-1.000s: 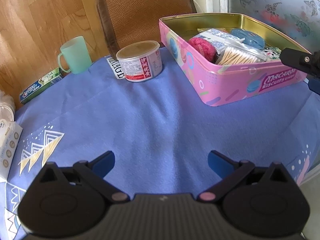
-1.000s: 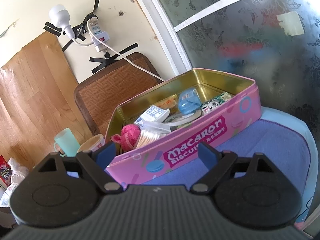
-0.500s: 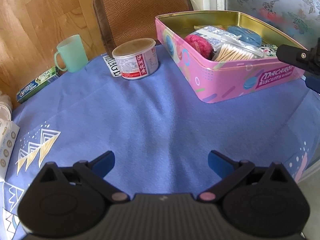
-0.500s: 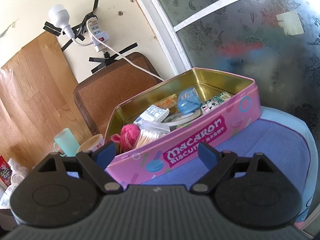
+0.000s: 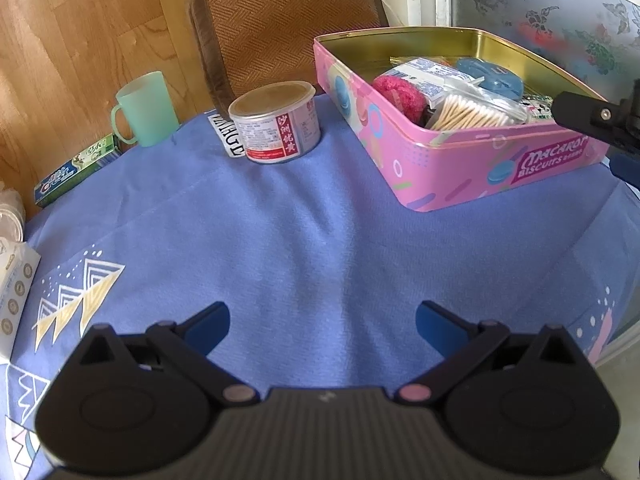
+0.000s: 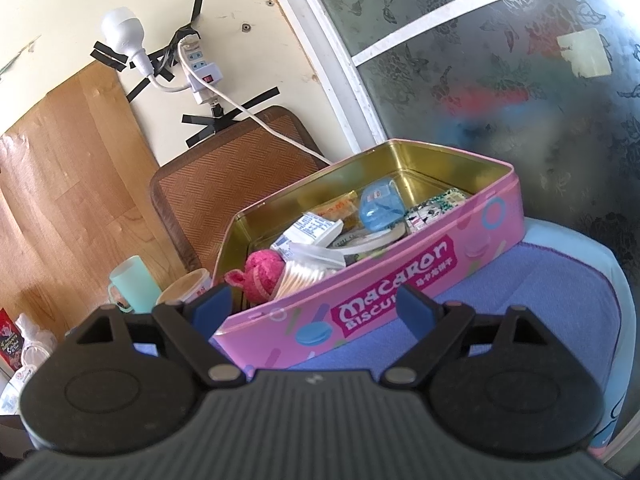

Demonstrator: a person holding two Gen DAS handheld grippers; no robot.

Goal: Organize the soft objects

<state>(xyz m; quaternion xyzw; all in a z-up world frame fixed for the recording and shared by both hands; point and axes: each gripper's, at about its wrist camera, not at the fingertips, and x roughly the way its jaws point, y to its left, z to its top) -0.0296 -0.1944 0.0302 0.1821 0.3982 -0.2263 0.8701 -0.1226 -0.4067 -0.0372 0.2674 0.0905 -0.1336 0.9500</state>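
Two grippers are ours to hold, and both stand with their fingers spread wide and nothing between them.

From the left wrist camera, our left gripper (image 5: 322, 322) hangs over a bare stretch of the blue tablecloth (image 5: 304, 232). Beyond it sits a round tin can (image 5: 276, 122) with a red label, and to its left a mint-green mug (image 5: 146, 108) with a green toothpaste box (image 5: 76, 170) lying near it. The pink biscuit tin (image 5: 480, 160) stands open on the right side of the cloth. Inside it, against the near-left corner, lies the pink fuzzy soft object (image 5: 398, 92), touching a clear bag of cotton swabs (image 5: 472, 114); a blue plastic case (image 5: 490, 74) lies farther back. A black part of our right gripper (image 5: 592, 116) shows at the right edge, just beside the tin's long wall. A brown woven chair back (image 5: 284, 28) rises behind the table.

From the right wrist camera, our right gripper (image 6: 314, 312) hovers just in front of the pink tin's (image 6: 420, 276) long printed side. The pink soft object (image 6: 260, 274) sits in the tin's left end, beside the swabs (image 6: 302, 278). The mug (image 6: 134, 284) and can (image 6: 186, 290) show to the left, and a white power strip (image 6: 200, 72) is taped to the wall above the chair.
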